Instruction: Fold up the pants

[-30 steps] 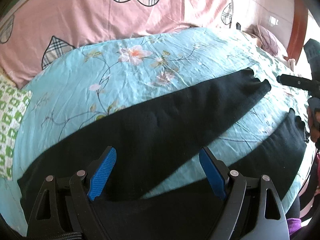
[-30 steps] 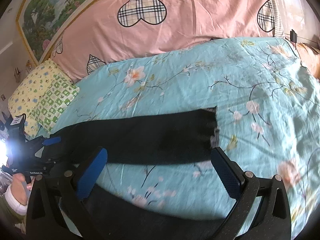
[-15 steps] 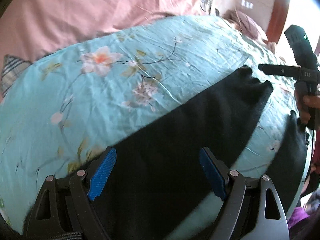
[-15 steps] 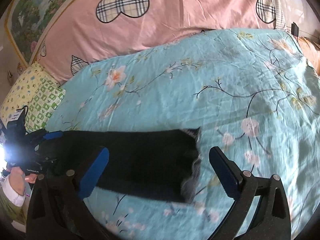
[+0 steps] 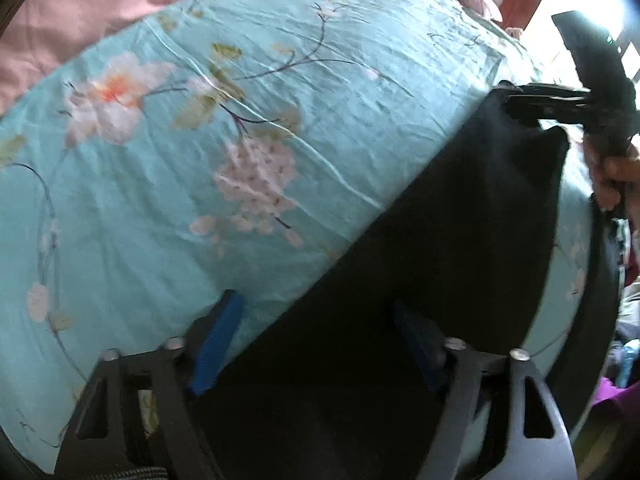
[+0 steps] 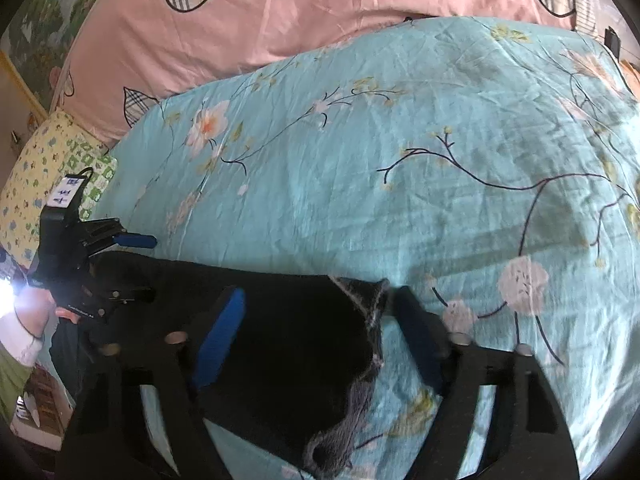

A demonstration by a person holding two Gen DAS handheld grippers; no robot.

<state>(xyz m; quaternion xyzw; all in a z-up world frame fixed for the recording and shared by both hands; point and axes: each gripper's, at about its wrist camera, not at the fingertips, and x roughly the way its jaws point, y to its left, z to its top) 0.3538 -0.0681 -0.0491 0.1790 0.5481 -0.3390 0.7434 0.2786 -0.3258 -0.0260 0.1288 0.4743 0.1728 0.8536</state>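
The black pants (image 5: pixel 420 300) lie spread flat on the turquoise floral bedsheet (image 5: pixel 240 120), one leg running in a long dark band across the bed from my left gripper (image 5: pixel 316 344) to my right gripper (image 6: pixel 316 336). In the left wrist view my blue pads (image 5: pixel 218 348) sit low over the upper part of that leg: the left pad is over bare sheet just beside the cloth's edge, the right pad over the black fabric, so the edge of the leg lies between them. My jaws there have just been closing and stand partly open, and I cannot see either pad pressing on the cloth. Far along the leg, at its hem, my other gripper (image 5: pixel 540 104) shows with a hand (image 5: pixel 616 176) behind it.

In the right wrist view the hem end (image 6: pixel 360 360) of the leg, with a pale greyish frayed edge, lies between my two fingers, the left pad (image 6: pixel 218 336) over black cloth, the right one over the sheet just past the hem. These jaws too have just been closing and are still apart, with no squeeze on the fabric that I can see. A pink quilt with plaid hearts (image 6: pixel 320 12) lies beyond the sheet, and a yellow-green patterned pillow (image 6: pixel 36 184) at far left
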